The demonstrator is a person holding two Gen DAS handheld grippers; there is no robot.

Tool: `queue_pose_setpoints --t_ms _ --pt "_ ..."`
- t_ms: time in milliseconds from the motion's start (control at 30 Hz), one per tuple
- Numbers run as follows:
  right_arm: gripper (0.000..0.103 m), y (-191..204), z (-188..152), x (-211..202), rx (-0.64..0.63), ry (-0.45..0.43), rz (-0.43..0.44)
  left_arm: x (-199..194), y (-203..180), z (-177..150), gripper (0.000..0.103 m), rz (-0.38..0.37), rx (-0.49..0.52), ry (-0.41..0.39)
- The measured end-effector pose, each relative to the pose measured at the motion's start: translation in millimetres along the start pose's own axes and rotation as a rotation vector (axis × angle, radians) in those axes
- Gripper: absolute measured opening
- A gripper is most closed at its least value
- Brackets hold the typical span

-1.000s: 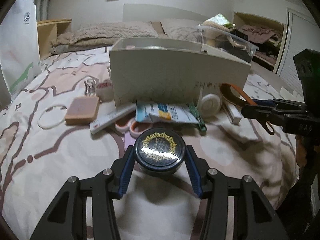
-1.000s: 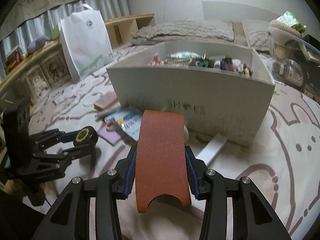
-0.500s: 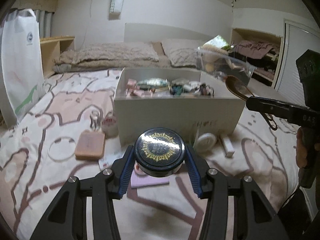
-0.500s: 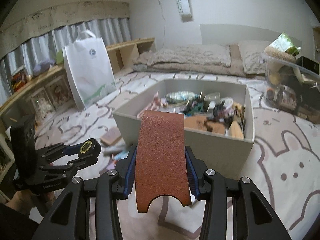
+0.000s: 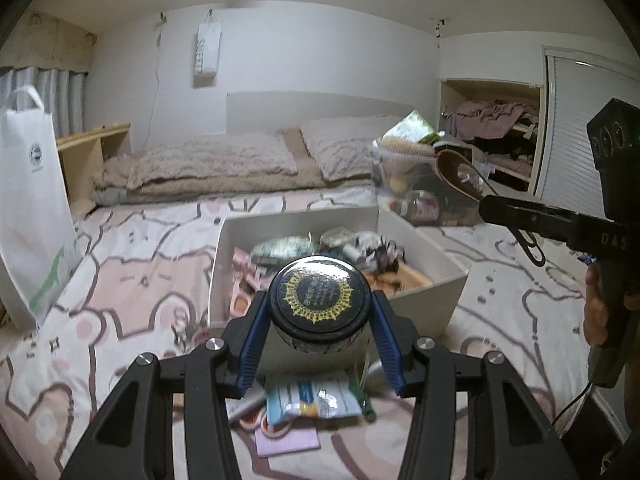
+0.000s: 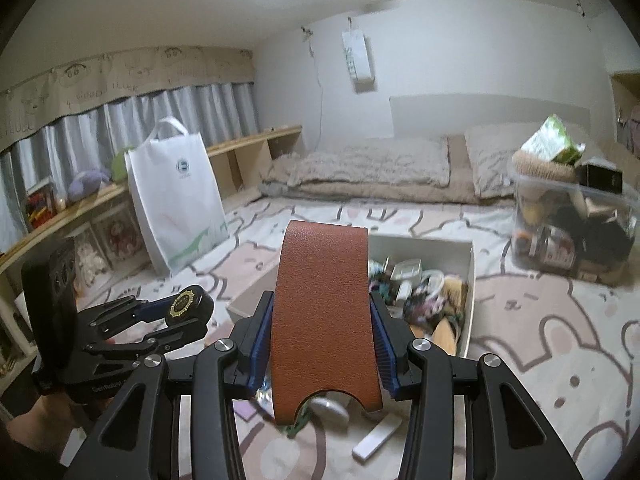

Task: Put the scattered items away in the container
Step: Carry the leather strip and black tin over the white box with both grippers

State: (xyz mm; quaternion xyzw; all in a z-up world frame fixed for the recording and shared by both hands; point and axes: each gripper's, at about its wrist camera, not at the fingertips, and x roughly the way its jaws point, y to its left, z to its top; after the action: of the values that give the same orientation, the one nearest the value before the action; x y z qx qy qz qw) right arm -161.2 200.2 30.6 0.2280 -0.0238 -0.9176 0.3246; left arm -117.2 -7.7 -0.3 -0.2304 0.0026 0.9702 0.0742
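Above the near rim of the white storage box (image 5: 424, 292), the left gripper (image 5: 319, 322) clamps a rigid, smooth-sided, probably weighty black-lidded jar (image 5: 319, 300) across its body, while the right gripper (image 6: 323, 330) pinches a light, flexible brown leather strap (image 6: 324, 312) by its edges.

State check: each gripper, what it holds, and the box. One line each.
Left gripper: shut on the black jar.
Black jar: lid on, held off the bed.
Right gripper: shut on the brown leather piece.
Brown leather piece: held off the bed.
White box: open top, part filled.
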Motion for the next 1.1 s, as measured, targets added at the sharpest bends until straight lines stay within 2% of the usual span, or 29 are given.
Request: queue_pose_setpoints --t_ms 300,500,633,867,1100 --pt "0.045 -3 38 -12 -0.002 -0.079 0.003 0 -11 48 0.050 -0.025 0.036 -0.066" --pt "0.045 -6 55 -9 0.003 -0.097 0.020 9 -18 71 0.050 -0.050 0.038 -0.086" --pt "0.045 -11 63 -3 0.021 -0.091 0.029 21 -22 82 0.050 -0.052 0.052 -0.071" --pt "0.045 -27 70 12 0.064 -0.059 0.026 51 -18 93 0.049 -0.079 -0.008 -0.009" --pt "0.045 -42 67 26 0.097 -0.035 0.020 90 7 103 0.050 -0.050 -0.078 0.084"
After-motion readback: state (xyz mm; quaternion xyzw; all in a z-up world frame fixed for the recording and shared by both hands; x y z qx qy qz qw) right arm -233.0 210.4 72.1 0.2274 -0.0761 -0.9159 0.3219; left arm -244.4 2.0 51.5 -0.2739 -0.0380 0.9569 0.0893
